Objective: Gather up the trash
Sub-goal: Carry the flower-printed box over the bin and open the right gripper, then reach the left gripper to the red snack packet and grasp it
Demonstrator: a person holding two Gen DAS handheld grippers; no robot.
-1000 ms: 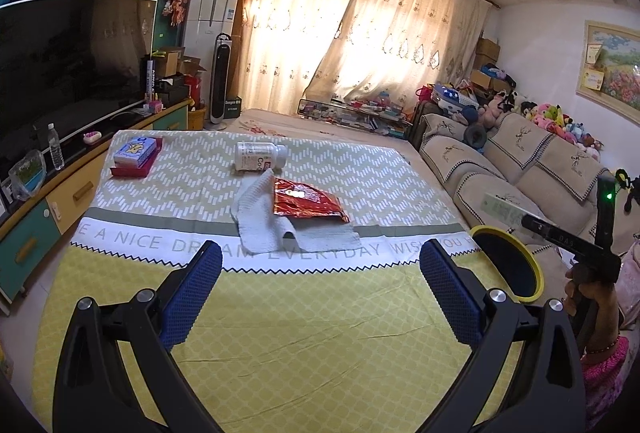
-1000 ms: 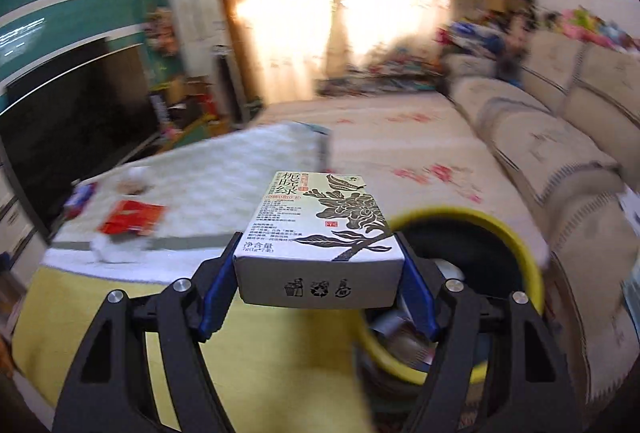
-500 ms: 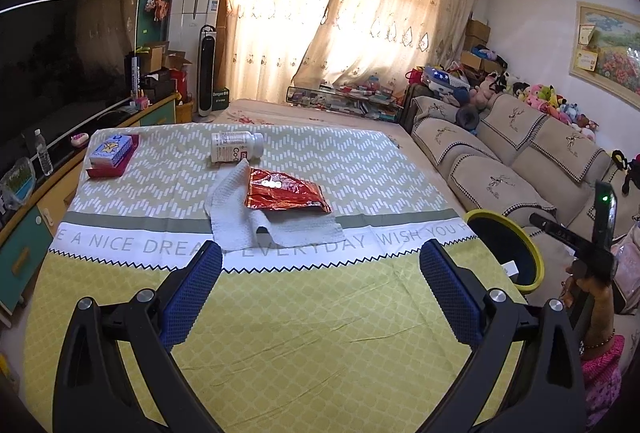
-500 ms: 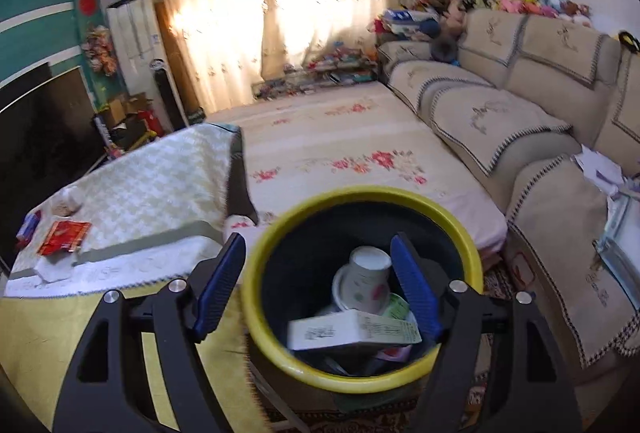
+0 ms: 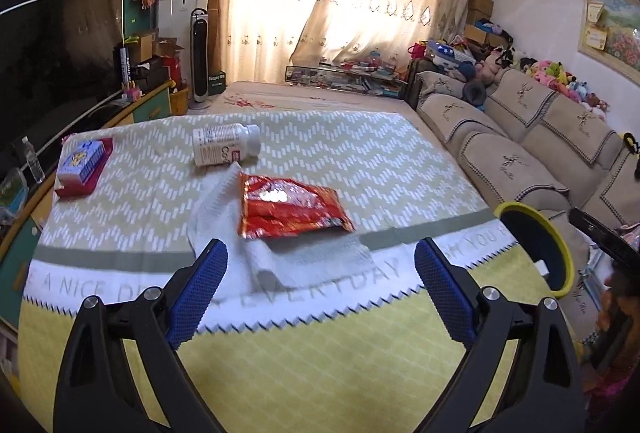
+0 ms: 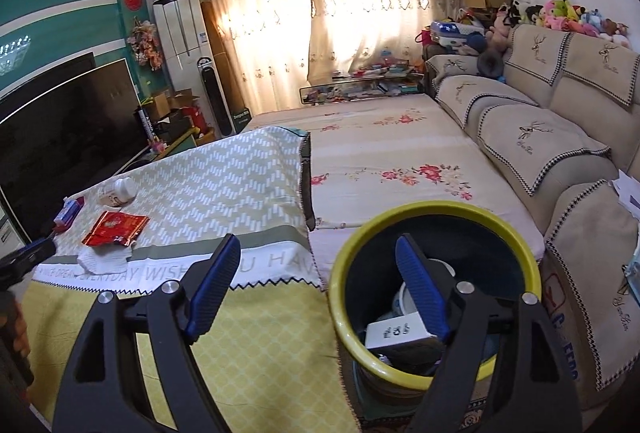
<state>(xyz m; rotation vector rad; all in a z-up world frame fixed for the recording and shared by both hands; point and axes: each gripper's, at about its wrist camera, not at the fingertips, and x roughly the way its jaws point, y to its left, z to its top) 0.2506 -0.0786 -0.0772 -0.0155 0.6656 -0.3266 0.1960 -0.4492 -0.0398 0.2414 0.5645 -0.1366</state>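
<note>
Inside the bin [image 6: 436,217] now lies the carton [image 6: 396,333] (right gripper [image 6: 316,289] emptied)

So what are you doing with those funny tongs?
Tidying up trash. Both tongs are open and empty. The right tongs hang by the yellow bin, which already holds a white box. The left tongs point at a red wrapper lying on a towel, beside a bottle.
</note>
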